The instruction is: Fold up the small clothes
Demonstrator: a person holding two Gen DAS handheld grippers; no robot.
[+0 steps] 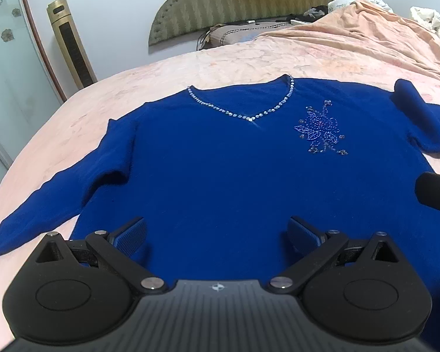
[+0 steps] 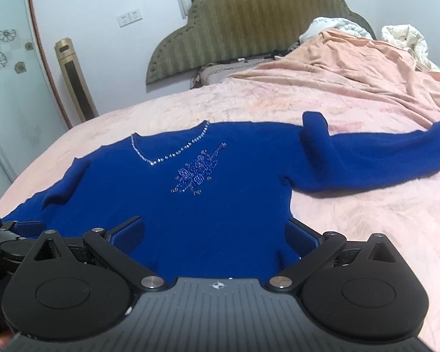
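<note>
Left wrist view: blue sweater (image 1: 220,158) lies front up on the pink bedspread (image 1: 249,58), neckline away from me, hem nearest. My left gripper (image 1: 217,234) is over the lower body of the sweater, jaws spread wide, nothing between the blue pads (image 1: 130,236). Whether the pads touch the knit, I cannot tell. One sleeve (image 1: 44,202) runs out flat to the left; the other sleeve, at the right, is doubled back on itself. A black part of my other tool shows at the right edge.

Right wrist view: my right gripper (image 2: 215,234) sits at the sweater's hem near its right side seam, jaws wide apart, holding nothing. Sweater body fills the gap between the fingers. Beaded flower (image 2: 198,173) and rhinestone collar (image 2: 167,155) lie ahead, left of centre. Left gripper (image 2: 11,234) is just beside mine, over the same hem.
</note>
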